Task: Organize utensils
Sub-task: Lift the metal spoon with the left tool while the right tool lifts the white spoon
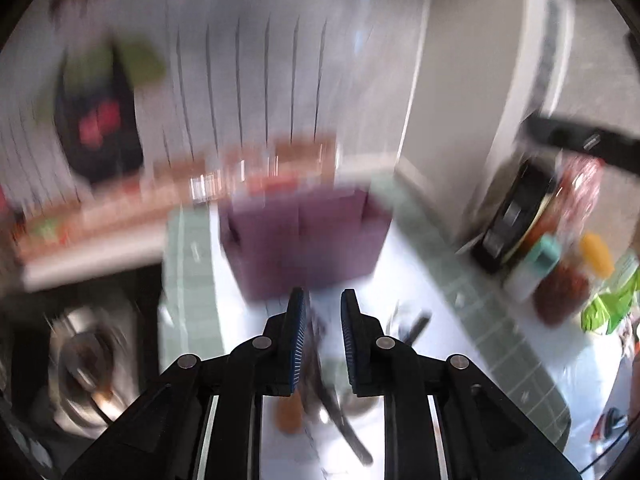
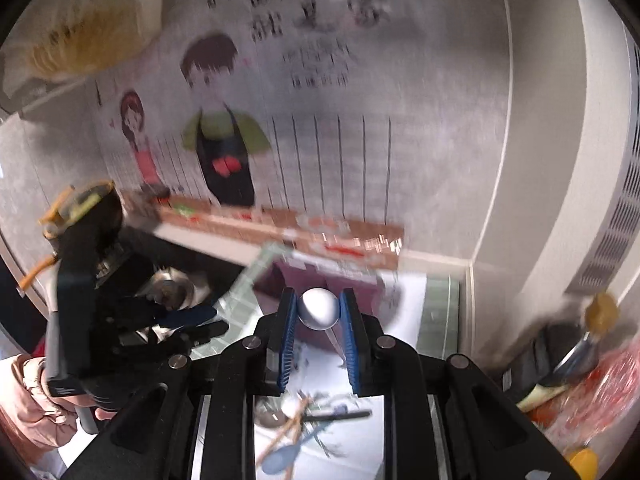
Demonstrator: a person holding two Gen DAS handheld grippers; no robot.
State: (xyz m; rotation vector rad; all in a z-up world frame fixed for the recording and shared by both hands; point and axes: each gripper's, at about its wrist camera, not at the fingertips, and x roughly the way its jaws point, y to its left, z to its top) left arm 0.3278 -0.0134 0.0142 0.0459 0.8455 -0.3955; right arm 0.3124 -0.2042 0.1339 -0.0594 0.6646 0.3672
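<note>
Nearest in the right wrist view, the right hand-held gripper [image 2: 318,314] is clenched on a metal spoon [image 2: 319,307]: the polished bowl sits at the fingertips and the thin handle runs back between the blue pads [image 2: 287,344]. The spoon looks light, stiff and slick, so a pinch on the flat handle near the neck should hold better than one on the rounded bowl, which could slide out. Below it, a loose pile of utensils [image 2: 308,420] lies on the white tabletop [image 2: 352,452]: wooden chopsticks, a black-handled piece and a pale blue spoon, all crossed over one another and best lifted by a free handle end.

The left hand-held gripper [image 1: 322,308] has its jaws narrowly parted, and through the blur nothing seems to be caught between them; dark handles and an orange one lie beneath it.

Further off stands a purple box [image 1: 304,248], probably the holder for the utensils, with open tabletop before it. Room is tight: a sink [image 1: 88,360] drops away on the left, jars and bottles [image 1: 560,272] crowd the right, and the wall closes the back
</note>
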